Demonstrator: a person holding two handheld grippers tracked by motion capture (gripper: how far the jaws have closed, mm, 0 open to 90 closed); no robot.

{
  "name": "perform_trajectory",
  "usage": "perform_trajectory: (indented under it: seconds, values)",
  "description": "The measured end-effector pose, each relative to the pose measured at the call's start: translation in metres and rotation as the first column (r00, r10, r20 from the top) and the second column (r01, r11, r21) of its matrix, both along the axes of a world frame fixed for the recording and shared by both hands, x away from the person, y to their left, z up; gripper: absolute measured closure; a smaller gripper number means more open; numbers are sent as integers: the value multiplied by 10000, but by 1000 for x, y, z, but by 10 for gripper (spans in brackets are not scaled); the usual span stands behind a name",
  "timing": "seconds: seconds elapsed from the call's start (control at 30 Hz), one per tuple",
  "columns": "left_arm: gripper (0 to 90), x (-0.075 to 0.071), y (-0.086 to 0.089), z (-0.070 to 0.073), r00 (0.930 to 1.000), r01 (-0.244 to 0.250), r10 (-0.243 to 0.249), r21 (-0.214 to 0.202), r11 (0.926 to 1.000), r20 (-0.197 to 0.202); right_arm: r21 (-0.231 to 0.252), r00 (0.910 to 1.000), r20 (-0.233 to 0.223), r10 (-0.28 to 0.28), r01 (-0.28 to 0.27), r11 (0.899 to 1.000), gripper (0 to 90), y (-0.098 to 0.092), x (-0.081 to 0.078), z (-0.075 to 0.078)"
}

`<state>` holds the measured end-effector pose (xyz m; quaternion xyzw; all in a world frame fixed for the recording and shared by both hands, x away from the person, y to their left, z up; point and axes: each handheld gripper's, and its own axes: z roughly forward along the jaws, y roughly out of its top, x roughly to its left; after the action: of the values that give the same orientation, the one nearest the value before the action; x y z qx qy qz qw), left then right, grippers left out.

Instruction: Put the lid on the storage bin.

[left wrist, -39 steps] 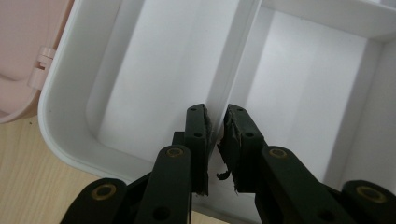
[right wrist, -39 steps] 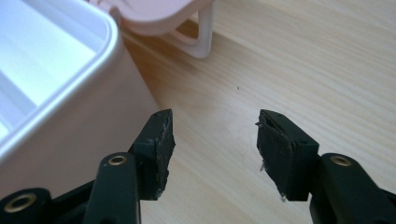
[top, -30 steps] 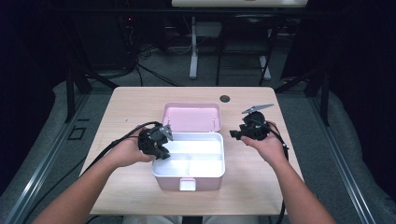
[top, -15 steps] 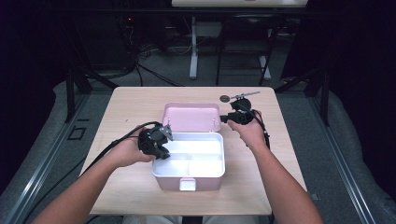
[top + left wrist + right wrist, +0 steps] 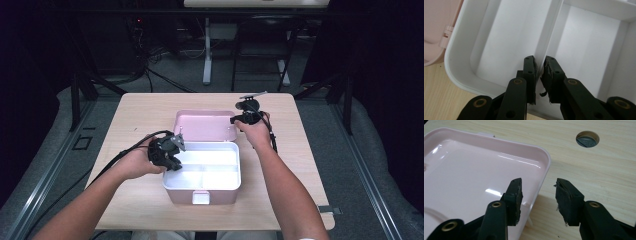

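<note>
**Lid grab looks a bit sketchy from here**

Starting on the left: the left gripper (image 5: pixel 167 152) sits at the left end of the white box (image 5: pixel 220 181), and in the left gripper view its jaws are pinched nearly together on the thin divider wall (image 5: pixel 549 37) between two compartments. That's the anchor. If that thin plastic flexes or the pads slip off it, I'd guess the whole box skids on the table (image 5: pixel 150 107).

Middle: the pink lid (image 5: pixel 205 125) lies flipped open behind the box, flat on the wood, hinged at the back edge.

Right: the right gripper (image 5: pixel 239 119) is at the lid's right-hand edge, jaws about half open and just been closing then easing out a touch. One pad hangs over the lid's inside, the other over bare table, rim (image 5: pixel 544 173) in between, nothing squeezed yet. Risk as I see it: that rim is glossy and shallow, so a bite too near the corner could pop off, or the lower pad could jam into the table instead of getting under.
</note>
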<state>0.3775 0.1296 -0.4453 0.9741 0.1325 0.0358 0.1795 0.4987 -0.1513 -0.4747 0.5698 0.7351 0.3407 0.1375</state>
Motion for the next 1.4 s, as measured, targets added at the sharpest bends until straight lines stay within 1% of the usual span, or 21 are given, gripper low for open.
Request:
perform_trajectory:
  seconds: [0.03, 0.07, 0.1, 0.23, 0.3, 0.37, 0.4, 0.47, 0.5, 0.53, 0.57, 0.7, 0.77, 1.0, 1.2, 1.23, 1.33, 1.37, 1.4]
  values:
    - [798, 0, 0, 0, 10000, 4, -4, -20, 10000, -8, 134, 9999, -111, -54, 55, 9999, 553, 1, 2, -2]
    - [798, 0, 0, 0, 10000, -10, 10, -31, 10000, -7, 171, 9997, -210, -104, 108, 9998, 551, 1, 3, -4]
    - [798, 0, 0, 0, 10000, 0, 0, -24, 10000, -4, 146, 9996, -218, -152, 155, 9998, 556, 2, 5, -6]
    - [799, -1, 0, 0, 10000, -20, 20, -60, 10000, 58, 267, 9987, -470, -188, 201, 9994, 617, 4, 9, -12]
    - [798, -1, 1, -1, 10000, -15, 15, -72, 10000, 64, 327, 9987, -445, -249, 264, 9991, 645, 7, 10, -14]
    - [798, -1, 1, -1, 10000, -45, 46, -122, 9999, 79, 337, 9983, -513, -293, 311, 9989, 679, 8, 11, -16]
    - [798, -1, 1, -1, 10000, -50, 51, -138, 9999, 73, 312, 9980, -527, -355, 372, 9988, 691, 9, 11, -16]
    - [798, -1, 1, -1, 10000, -29, 30, -126, 9999, 53, 272, 9972, -531, -526, 541, 9982, 746, 9, 11, -16]
    - [798, -1, 1, -1, 10000, -3, 3, -99, 10000, 62, 239, 9971, -529, -552, 565, 9981, 756, 8, 11, -16]
    - [799, -1, 1, -1, 10000, -22, 22, -111, 9999, 56, 439, 9961, -625, -628, 656, 9969, 760, 7, 12, -15]
    - [799, -1, 1, -1, 10000, -26, 26, -116, 9999, 56, 539, 9952, -689, -688, 725, 9959, 764, 6, 12, -15]
    - [799, -1, 1, 0, 10000, -31, 31, -72, 10000, 53, 641, 9926, -837, -874, 929, 9936, 780, 6, 12, -14]
    - [798, -1, 1, 0, 10000, -38, 38, -77, 10000, 75, 735, 9902, -921, -1051, 1120, 9910, 790, 6, 12, -12]
    - [798, -1, 1, -1, 9999, -47, 48, -93, 9999, 95, 701, 9883, -853, -1261, 1322, 9887, 811, 8, 11, -9]
    - [798, -1, 1, -1, 10000, -49, 50, -92, 9999, 69, 720, 9889, -551, -1381, 1419, 9873, 825, 10, 7, -3]
    - [799, -1, 1, -1, 10000, -54, 55, -88, 9999, 74, 665, 9897, -476, -1350, 1380, 9882, 826, 10, 7, -2]
    - [799, -1, 1, -1, 10000, -59, 60, -85, 9999, 65, 746, 9895, -348, -1406, 1429, 9869, 831, 11, 5, 1]
    - [798, -1, 1, -1, 10000, -59, 60, -85, 9999, 64, 705, 9898, -299, -1391, 1409, 9875, 833, 10, 5, 2]
    - [798, -1, 1, -1, 10000, -60, 61, -85, 9999, 61, 799, 9893, -250, -1438, 1454, 9861, 835, 10, 4, 4]
